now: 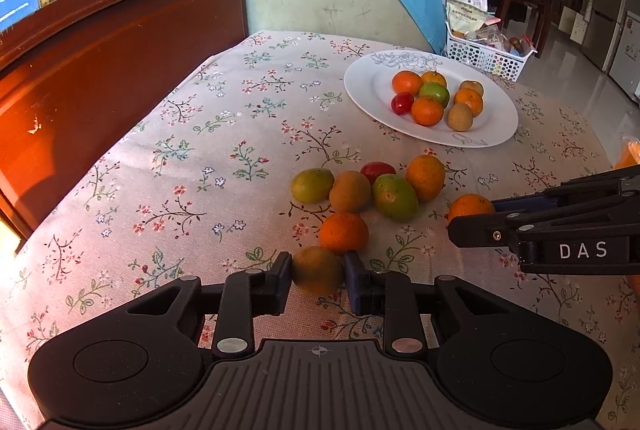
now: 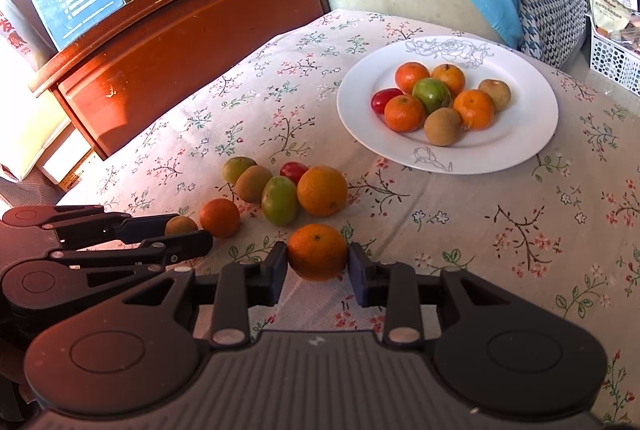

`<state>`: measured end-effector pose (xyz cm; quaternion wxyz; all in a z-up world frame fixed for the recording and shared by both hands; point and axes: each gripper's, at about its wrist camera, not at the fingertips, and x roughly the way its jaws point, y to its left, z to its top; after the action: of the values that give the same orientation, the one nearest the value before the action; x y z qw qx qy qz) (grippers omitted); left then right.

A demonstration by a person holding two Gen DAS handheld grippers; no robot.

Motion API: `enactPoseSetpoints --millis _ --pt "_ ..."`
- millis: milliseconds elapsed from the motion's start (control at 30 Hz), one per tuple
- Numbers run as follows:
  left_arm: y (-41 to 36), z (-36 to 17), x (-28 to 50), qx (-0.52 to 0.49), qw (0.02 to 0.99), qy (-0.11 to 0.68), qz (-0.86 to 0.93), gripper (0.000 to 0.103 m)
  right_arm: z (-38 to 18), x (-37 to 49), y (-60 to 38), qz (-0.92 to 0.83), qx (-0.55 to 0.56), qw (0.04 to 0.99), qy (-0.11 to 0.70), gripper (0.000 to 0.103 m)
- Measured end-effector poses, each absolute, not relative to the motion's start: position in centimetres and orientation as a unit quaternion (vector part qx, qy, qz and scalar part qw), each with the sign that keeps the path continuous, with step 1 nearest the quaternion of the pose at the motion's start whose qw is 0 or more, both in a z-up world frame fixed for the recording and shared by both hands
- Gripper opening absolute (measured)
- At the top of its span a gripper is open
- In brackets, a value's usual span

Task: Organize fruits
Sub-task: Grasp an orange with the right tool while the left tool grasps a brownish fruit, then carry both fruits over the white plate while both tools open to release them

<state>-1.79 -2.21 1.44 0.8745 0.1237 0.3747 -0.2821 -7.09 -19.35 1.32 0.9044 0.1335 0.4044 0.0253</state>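
The left gripper (image 1: pixel 318 276) is clamping a kiwi (image 1: pixel 317 270) and the right gripper (image 2: pixel 318 262) a mandarin (image 2: pixel 317 251), both probably soft-skinned, round fruits best pinched gently across their middles.

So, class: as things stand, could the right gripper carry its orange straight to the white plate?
Probably yes. The right gripper holds an orange between its fingers, and bare tablecloth lies between it and the white plate. The loose fruit cluster and the left gripper sit off to the left.

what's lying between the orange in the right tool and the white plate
In the right wrist view, only bare floral tablecloth lies between the orange in the right tool and the plate; the loose fruit cluster sits off to the left.
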Motion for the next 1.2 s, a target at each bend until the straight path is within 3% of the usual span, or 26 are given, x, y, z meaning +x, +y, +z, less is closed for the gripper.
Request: enactPoseSetpoints --millis 733,1200 --pt "-4.4 7.3 -1.6 0.070 0.901 0.311 -0.295 0.025 7.1 -7.2 -21.8 0.043 0.142 0.930 0.337 0.033" --pt "-8.4 9.4 3.1 0.046 0.902 0.301 -0.307 0.025 10.4 -4.8 -27.8 0.003 0.148 0.943 0.297 0.033"
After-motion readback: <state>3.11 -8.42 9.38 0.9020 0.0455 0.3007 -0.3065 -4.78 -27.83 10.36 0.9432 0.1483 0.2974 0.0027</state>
